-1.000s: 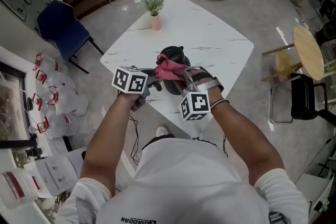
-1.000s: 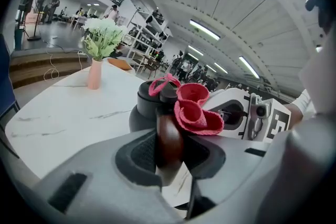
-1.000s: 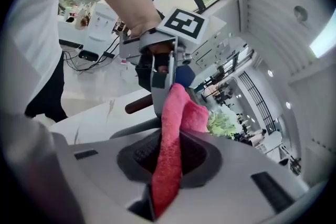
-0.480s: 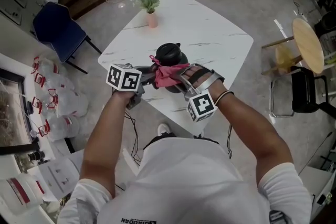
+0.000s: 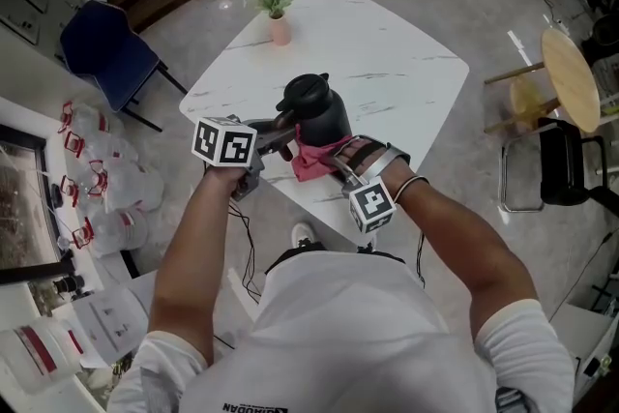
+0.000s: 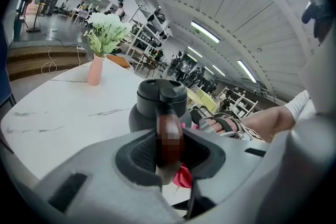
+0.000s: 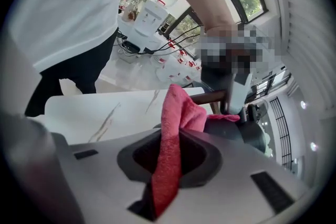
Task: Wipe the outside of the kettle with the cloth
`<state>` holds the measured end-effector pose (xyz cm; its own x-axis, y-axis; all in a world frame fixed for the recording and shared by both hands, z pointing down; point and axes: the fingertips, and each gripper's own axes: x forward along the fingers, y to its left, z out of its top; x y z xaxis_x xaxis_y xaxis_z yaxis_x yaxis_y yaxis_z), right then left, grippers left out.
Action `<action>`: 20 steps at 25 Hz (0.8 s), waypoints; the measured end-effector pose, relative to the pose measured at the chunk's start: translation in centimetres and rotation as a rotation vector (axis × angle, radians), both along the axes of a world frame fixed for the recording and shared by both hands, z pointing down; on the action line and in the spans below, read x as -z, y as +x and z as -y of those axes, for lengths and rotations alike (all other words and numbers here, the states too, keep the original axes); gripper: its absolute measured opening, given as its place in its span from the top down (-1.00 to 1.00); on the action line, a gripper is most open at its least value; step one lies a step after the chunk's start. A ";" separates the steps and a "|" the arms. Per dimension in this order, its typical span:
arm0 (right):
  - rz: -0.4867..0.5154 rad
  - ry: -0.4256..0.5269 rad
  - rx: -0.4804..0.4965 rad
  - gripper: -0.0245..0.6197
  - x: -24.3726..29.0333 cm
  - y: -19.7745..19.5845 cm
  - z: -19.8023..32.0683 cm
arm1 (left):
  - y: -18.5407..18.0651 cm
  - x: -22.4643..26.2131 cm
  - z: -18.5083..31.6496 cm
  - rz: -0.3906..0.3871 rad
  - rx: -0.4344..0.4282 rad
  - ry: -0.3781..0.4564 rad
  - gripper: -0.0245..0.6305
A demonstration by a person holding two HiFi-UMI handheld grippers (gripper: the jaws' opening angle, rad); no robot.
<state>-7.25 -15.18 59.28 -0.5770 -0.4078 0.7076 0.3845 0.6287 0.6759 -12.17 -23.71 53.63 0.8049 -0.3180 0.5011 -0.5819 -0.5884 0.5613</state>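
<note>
Head view: a person in a white shirt stands at the near corner of a white marble table (image 5: 397, 63), a gripper in each hand. The only clear markings are the black-and-white square patterns on each gripper's cube; the dark print at the shirt's collar is too small to read. A black kettle (image 5: 316, 109) stands upright near the table's near edge. The tabletop beyond it is bare as far as a pink vase of white flowers (image 5: 280, 28) at the far corner. The left gripper (image 5: 278, 132) reaches in from the left to the kettle's brown handle (image 5: 263, 124). The right gripper (image 5: 325, 162) comes from below right and presses a pink cloth (image 5: 311, 160) to the kettle's lower side (the side facing the person).

Left gripper view: the jaws are clamped on the handle, which runs upright between the pads. The kettle's lidded body (image 6: 157, 105) rises just behind, with a corner of cloth (image 6: 182, 177) hanging below.

Right gripper view: the jaws pinch the cloth, which runs up between the pads and folds onto the kettle's dark wall (image 7: 247, 134). The table edge lies to the left.
</note>
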 end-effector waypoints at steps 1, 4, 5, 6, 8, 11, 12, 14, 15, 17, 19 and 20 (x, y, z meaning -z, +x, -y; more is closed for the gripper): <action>-0.006 -0.010 0.003 0.73 -0.6 0.1 -0.3 | 0.0 0.0 0.0 0.001 -0.001 0.002 0.62; -0.047 -0.029 0.013 0.73 -2.4 0.8 -1.2 | 0.0 0.1 -0.1 -0.004 0.003 -0.002 0.62; -0.062 -0.034 0.015 0.73 -3.0 1.1 -1.5 | 0.1 0.2 -0.1 -0.008 0.005 -0.004 0.62; -0.075 -0.040 0.017 0.73 -3.6 1.4 -1.7 | 0.1 0.2 -0.1 -0.011 0.007 -0.006 0.62; -0.097 -0.057 0.019 0.73 -4.9 1.8 -2.2 | 0.0 0.1 -0.2 -0.010 0.010 -0.005 0.62; -0.128 -0.085 0.026 0.73 -6.5 2.3 -3.1 | -0.2 0.0 -0.4 -0.011 0.012 -0.004 0.62; -0.138 -0.092 0.030 0.73 -7.0 2.4 -3.3 | -0.3 -0.1 -0.4 -0.013 0.014 -0.004 0.62; -0.155 -0.101 0.039 0.73 -7.6 2.7 -3.7 | -0.3 -0.1 -0.1 -0.017 0.020 -0.005 0.62; -0.158 -0.106 0.039 0.73 -7.8 2.8 -3.8 | -0.4 -0.2 0.0 -0.018 0.024 -0.006 0.62; -0.148 -0.120 0.026 0.73 -7.7 3.1 -3.9 | -0.5 -0.3 0.1 -0.020 0.029 -0.006 0.62; -0.116 -0.150 -0.011 0.73 -6.9 3.6 -3.9 | -0.6 -0.3 0.1 -0.021 0.032 0.001 0.62; -0.091 -0.178 -0.039 0.73 -6.4 3.9 -4.1 | -0.6 -0.3 -0.1 -0.021 0.034 0.006 0.62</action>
<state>-3.33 -11.12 65.66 -0.4940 -0.2922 0.8189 0.4117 0.7510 0.5163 -12.73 -23.66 53.93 0.8040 -0.3482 0.4820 -0.5896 -0.5716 0.5707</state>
